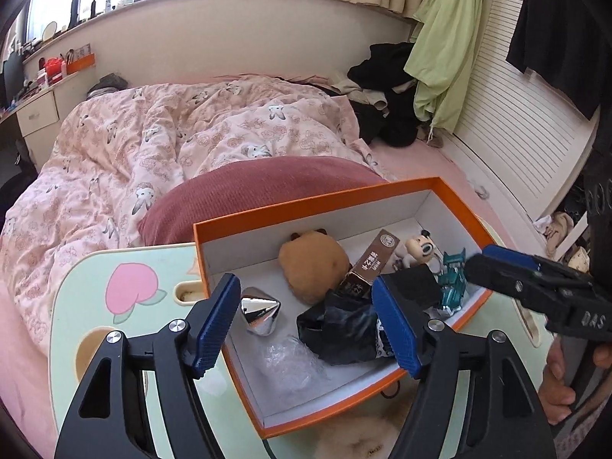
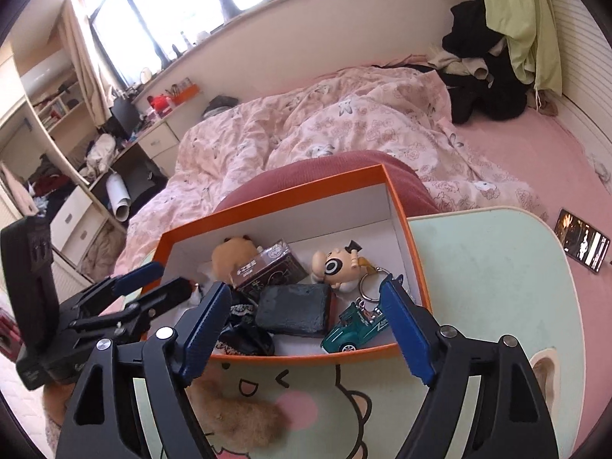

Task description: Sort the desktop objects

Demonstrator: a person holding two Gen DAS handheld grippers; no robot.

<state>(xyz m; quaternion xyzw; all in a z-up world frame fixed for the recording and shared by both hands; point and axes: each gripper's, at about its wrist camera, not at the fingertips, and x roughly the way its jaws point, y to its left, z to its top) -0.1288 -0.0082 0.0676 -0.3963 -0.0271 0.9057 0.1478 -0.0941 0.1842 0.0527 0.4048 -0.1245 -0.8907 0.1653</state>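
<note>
Left wrist view: one orange box (image 1: 451,206) on the pale green counter (image 1: 95,329), with seven things counted inside. One tan plush (image 1: 311,264) toward the box's far wall, one brown carton (image 1: 369,264) leaning just beside it, one cartoon figure keychain (image 1: 419,248) and one teal toy car (image 1: 453,279) toward the right wall. One black pouch (image 1: 336,329) mid-box, one silver cone (image 1: 260,311) toward the left wall, one clear plastic wrap (image 1: 288,359) toward the near wall. Left tool (image 1: 306,329) spread wide over the box's near-left corner, holding nothing, one finger outside the left wall and one above the pouch. Right tool (image 1: 478,264) reaching in over the right wall, jaw gap hidden here.

Right wrist view: same box (image 2: 415,264), showing plush (image 2: 229,258), carton (image 2: 269,267), keychain (image 2: 336,267), car (image 2: 354,329), one dark block (image 2: 294,308), pouch (image 2: 244,334). Right tool (image 2: 306,325) wide apart above the box's near wall, empty, touching nothing. Left tool (image 2: 160,279) at the box's left wall, fingers parted. One fluffy brown tuft (image 2: 237,413) on the counter (image 2: 489,290), just outside the near wall.
</note>
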